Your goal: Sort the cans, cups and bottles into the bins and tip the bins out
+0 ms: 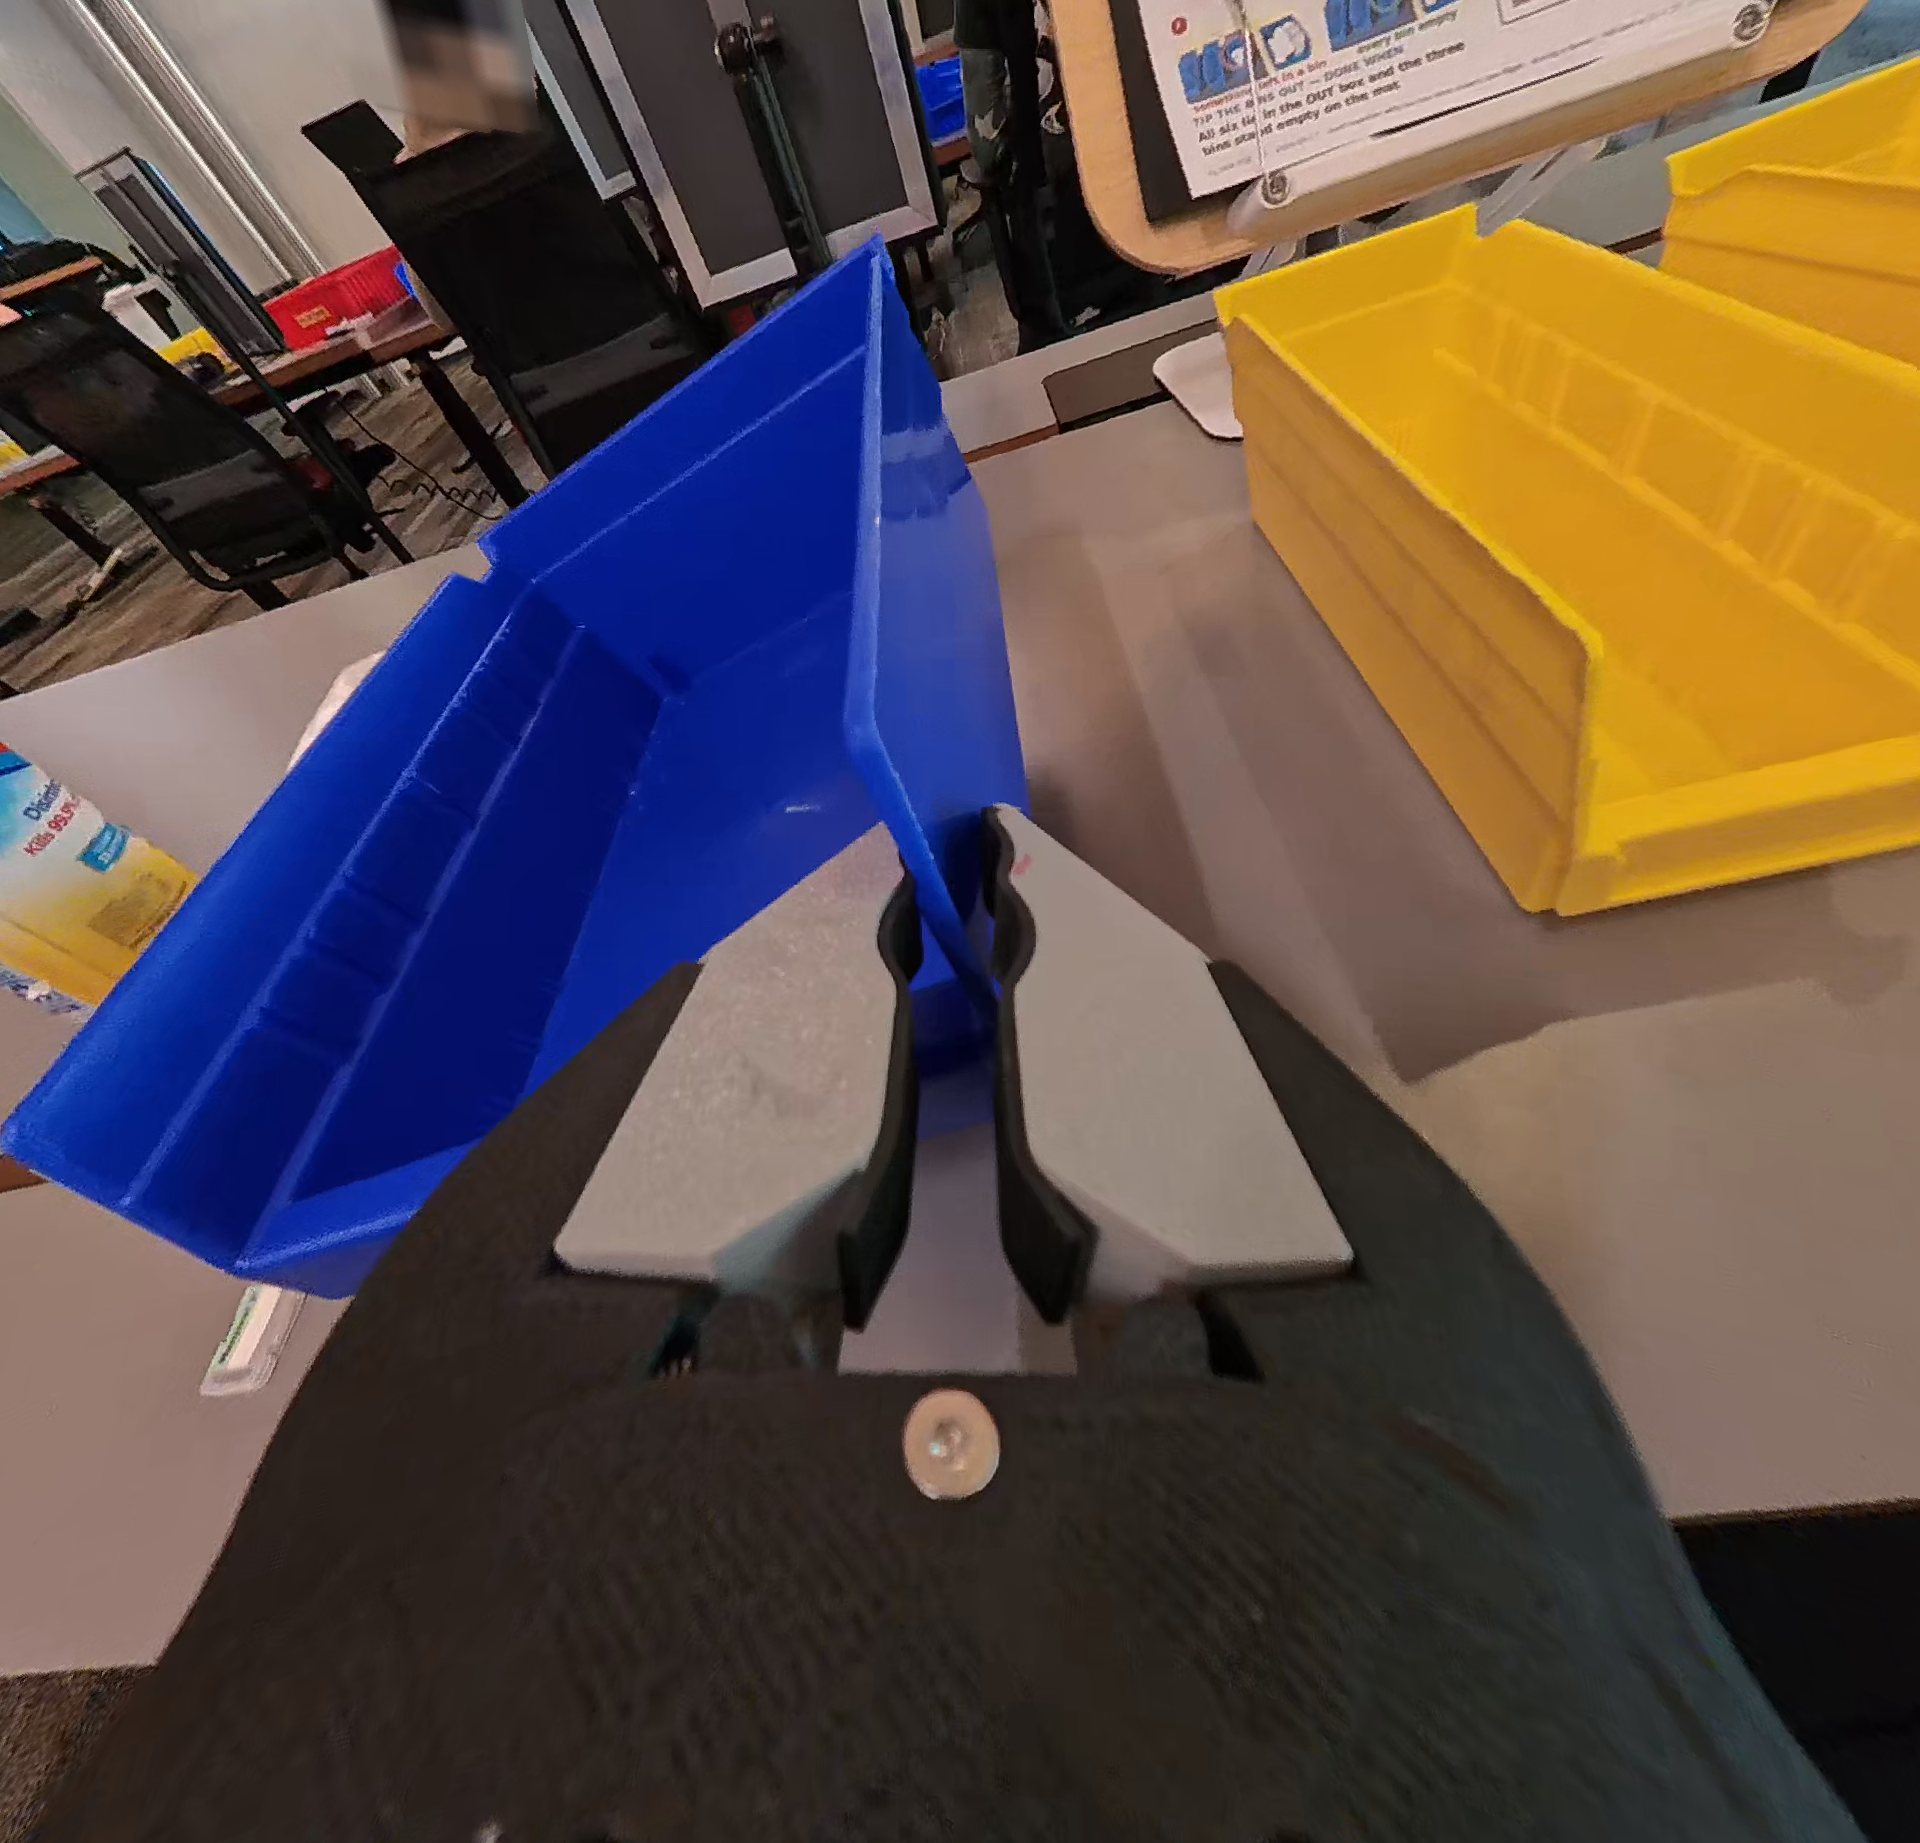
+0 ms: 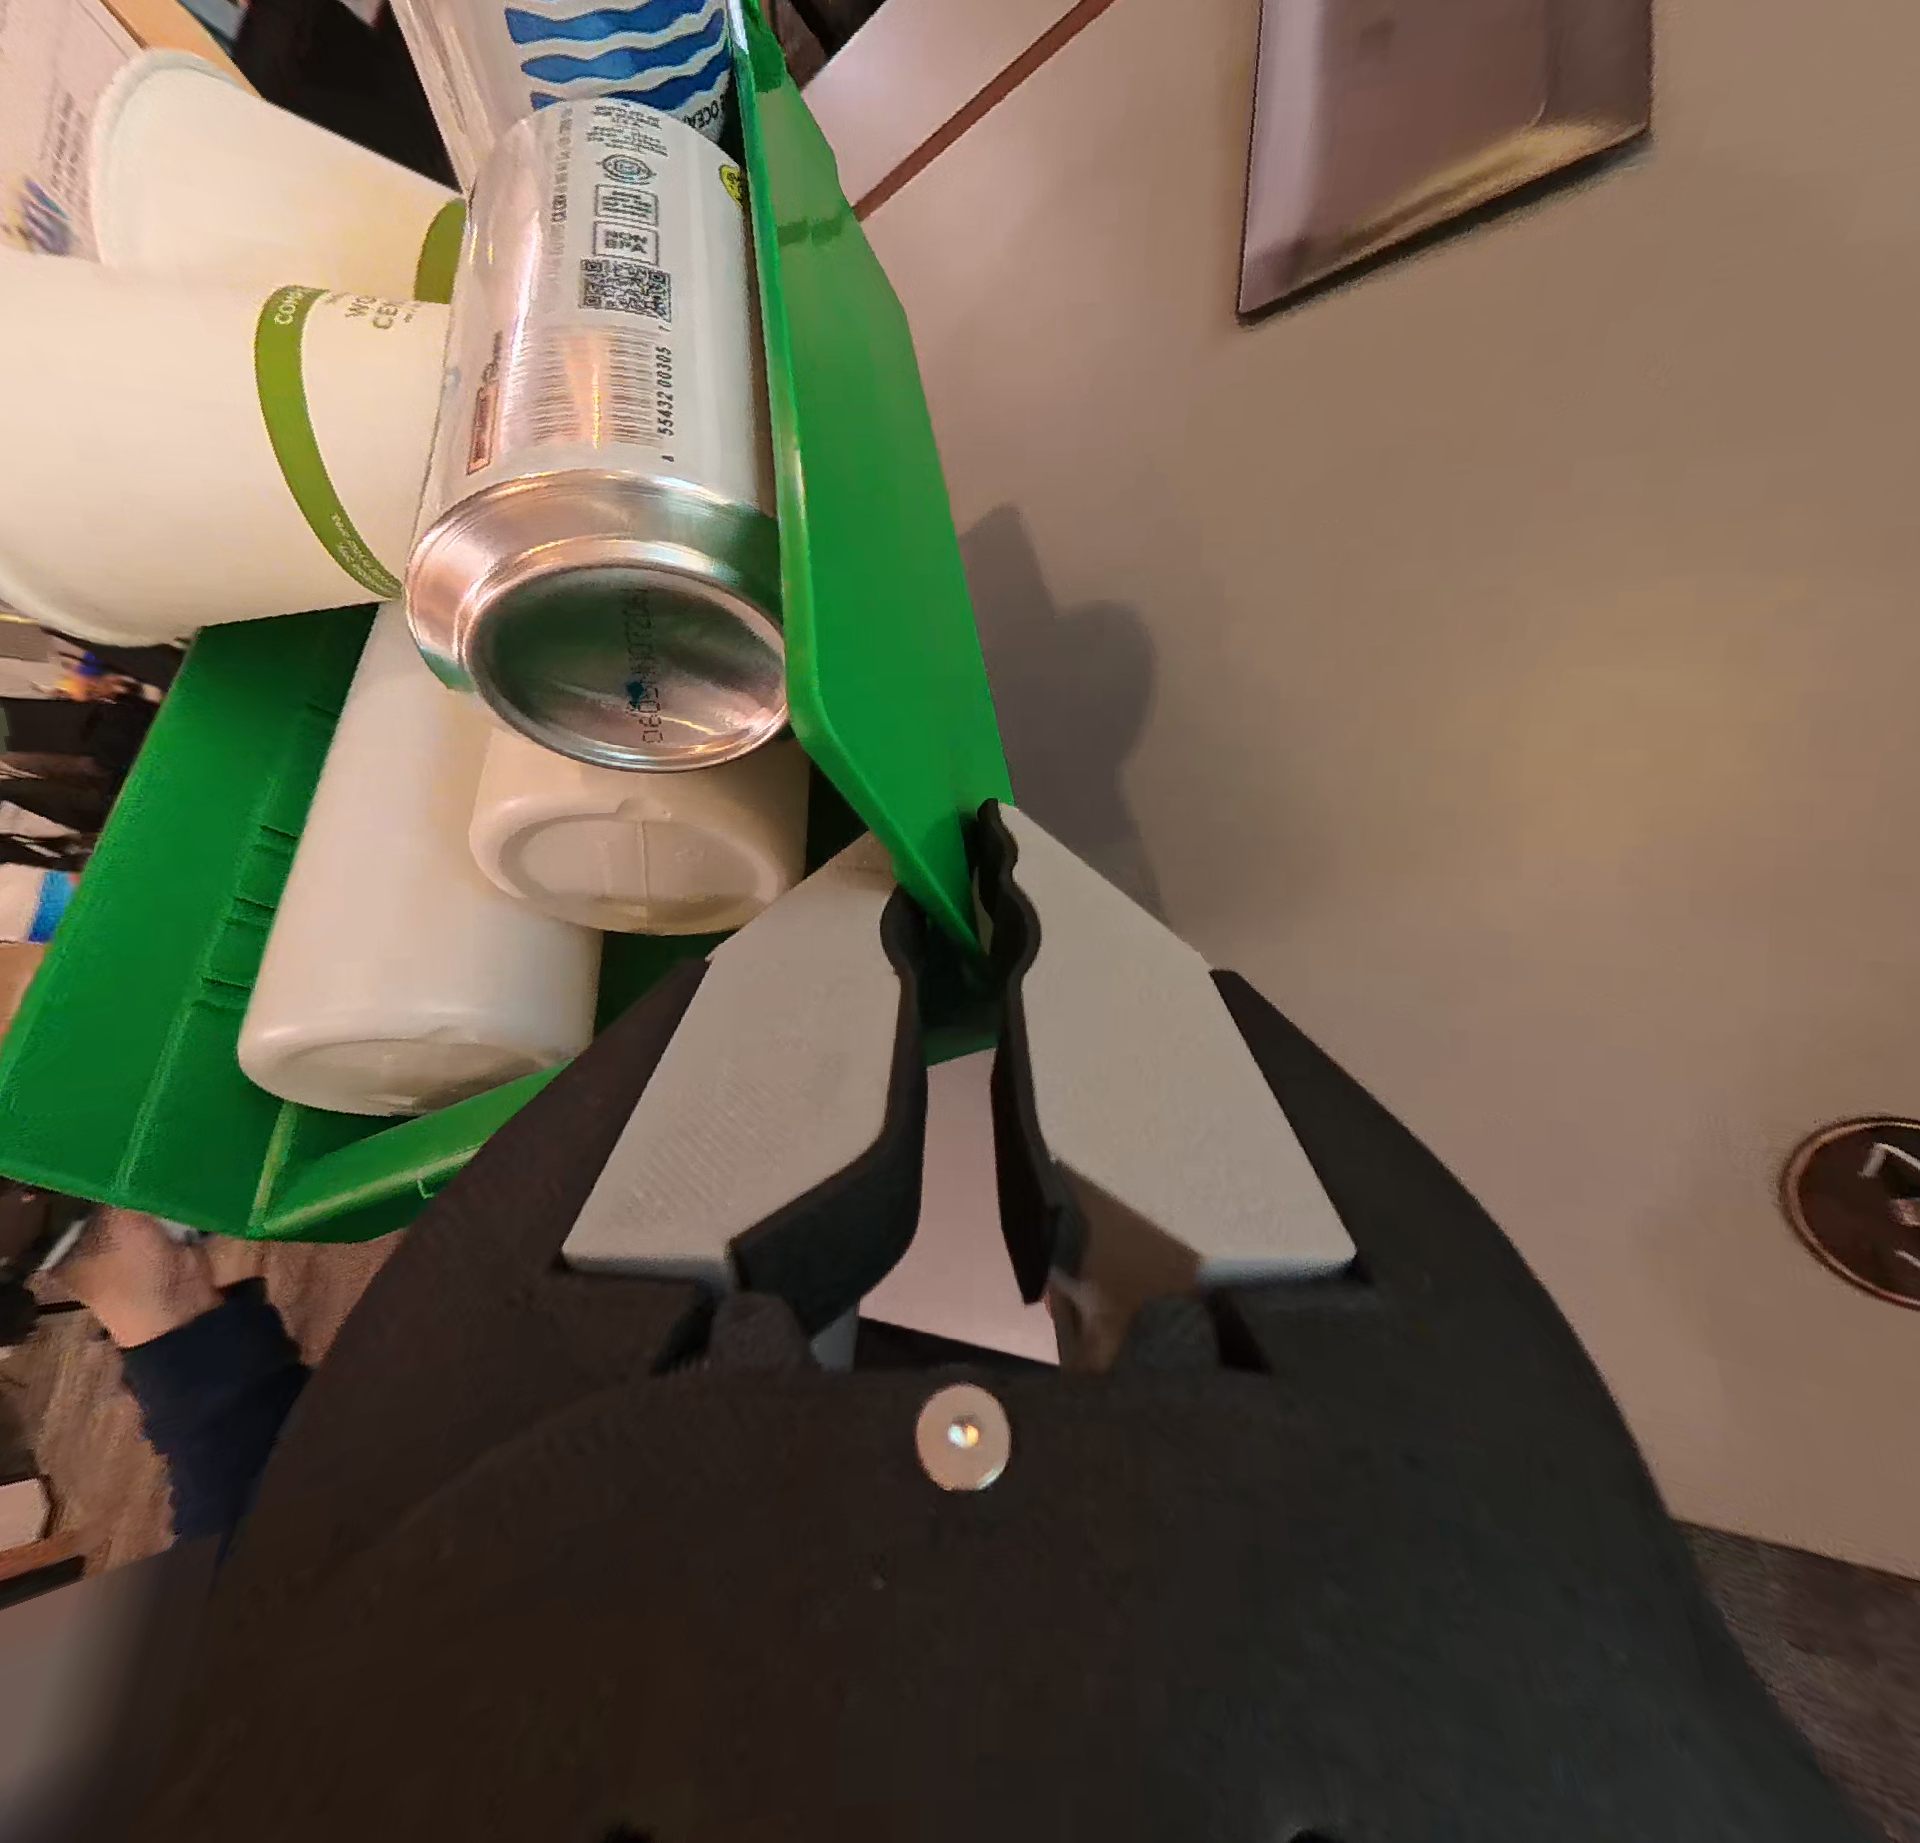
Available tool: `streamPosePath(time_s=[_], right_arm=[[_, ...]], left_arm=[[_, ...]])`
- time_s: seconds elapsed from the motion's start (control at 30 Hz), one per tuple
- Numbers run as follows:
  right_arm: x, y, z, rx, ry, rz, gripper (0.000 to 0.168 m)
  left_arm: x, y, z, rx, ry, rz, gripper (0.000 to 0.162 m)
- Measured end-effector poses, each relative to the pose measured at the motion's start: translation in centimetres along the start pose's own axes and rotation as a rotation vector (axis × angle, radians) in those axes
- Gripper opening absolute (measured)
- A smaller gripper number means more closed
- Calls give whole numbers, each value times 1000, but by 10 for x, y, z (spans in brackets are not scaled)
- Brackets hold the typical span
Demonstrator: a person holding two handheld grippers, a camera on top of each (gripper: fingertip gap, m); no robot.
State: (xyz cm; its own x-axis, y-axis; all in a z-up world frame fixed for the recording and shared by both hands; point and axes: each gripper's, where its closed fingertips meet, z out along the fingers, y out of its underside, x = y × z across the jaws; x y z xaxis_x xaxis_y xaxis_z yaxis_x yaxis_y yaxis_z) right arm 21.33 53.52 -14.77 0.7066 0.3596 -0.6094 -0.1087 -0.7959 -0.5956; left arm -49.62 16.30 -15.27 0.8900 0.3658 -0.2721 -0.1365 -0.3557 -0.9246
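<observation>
In the left wrist view my left gripper (image 1: 951, 894) is shut on the side wall of an empty blue bin (image 1: 582, 837), which is tilted up off the grey table. In the right wrist view my right gripper (image 2: 956, 905) is shut on the side wall of a green bin (image 2: 873, 505), held tilted. Inside the green bin lie a silver can (image 2: 592, 463), two white bottles (image 2: 405, 920), two white paper cups with green bands (image 2: 156, 443), and a blue-and-white wave-patterned can (image 2: 613, 17) at the top.
An empty yellow bin (image 1: 1579, 588) sits on the table to the right, with another yellow bin (image 1: 1808, 204) behind it. An instruction board (image 1: 1455, 48) stands at the back. A yellow and white wipes container (image 1: 73, 868) lies at the left edge. Chairs and desks stand beyond the table.
</observation>
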Motion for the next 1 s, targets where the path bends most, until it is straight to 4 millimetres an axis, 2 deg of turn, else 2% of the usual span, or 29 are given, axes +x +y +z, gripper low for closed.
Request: streamPosePath(time_s=[0.17,0.33,0.53,0.73,1.0], right_arm=[[9,7,6,31,-68,67,4],[11,-4,-7,75,-74,68,4],[-8,-21,-19,99,-98,44,4],[-20,-28,-12,83,-62,8,4],[-48,-44,-4,79,-73,-25,4]], left_arm=[[-10,8,-2,-17,-23,-4,6],[-11,9,-4,-14,-35,1,6],[-7,10,-2,-20,-29,0,6],[-4,11,-3,-18,-13,2,6],[-14,15,-7,-22,-31,-1,6]])
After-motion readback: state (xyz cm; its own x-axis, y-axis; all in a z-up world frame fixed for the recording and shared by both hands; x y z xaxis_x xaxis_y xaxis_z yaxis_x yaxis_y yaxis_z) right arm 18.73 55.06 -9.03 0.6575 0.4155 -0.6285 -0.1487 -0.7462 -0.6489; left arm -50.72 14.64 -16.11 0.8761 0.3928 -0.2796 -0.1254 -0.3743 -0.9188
